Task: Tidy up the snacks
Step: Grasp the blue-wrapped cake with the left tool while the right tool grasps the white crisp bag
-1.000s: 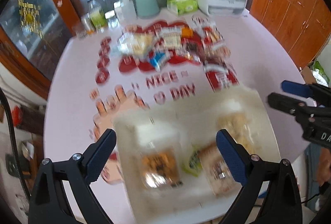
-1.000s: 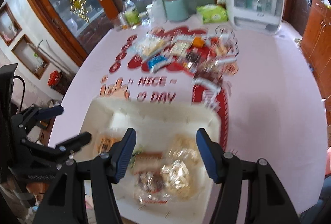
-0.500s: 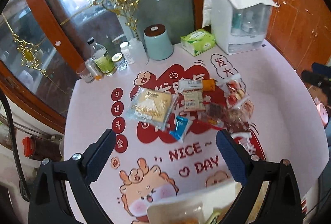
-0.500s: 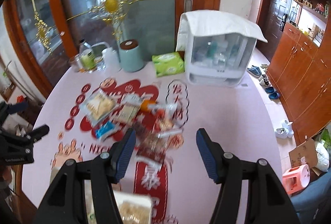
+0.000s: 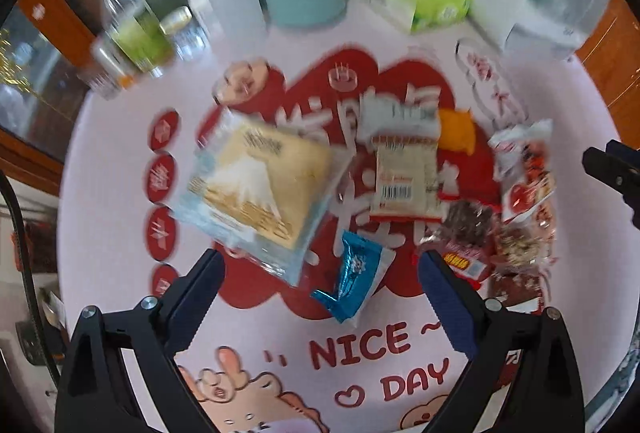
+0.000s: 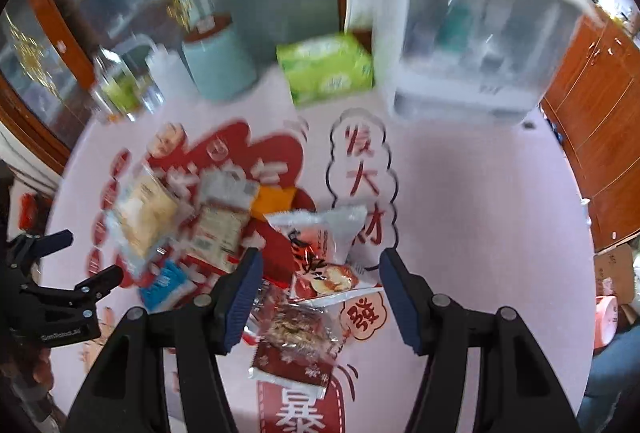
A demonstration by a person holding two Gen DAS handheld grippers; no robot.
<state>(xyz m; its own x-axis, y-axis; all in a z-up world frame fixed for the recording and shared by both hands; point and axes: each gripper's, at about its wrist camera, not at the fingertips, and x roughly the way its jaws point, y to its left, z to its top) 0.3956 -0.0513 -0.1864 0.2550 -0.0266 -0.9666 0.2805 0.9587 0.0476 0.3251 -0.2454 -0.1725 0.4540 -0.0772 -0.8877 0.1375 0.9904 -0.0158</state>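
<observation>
The snacks lie in a bunch on the pink desk (image 5: 120, 121). The left claw (image 5: 320, 285) is wide and empty, above the blue snack (image 5: 354, 275). The right claw (image 6: 320, 297) is wide and empty too, above a red and white snack bag (image 6: 324, 253) and a brown one (image 6: 296, 329).

I see a pink printed table (image 5: 100, 137) strewn with snack packets. A blue wrapper (image 5: 352, 275) lies between my left fingers (image 5: 196, 293), a red-white packet (image 6: 320, 257) between my right fingers (image 6: 240, 293).
</observation>
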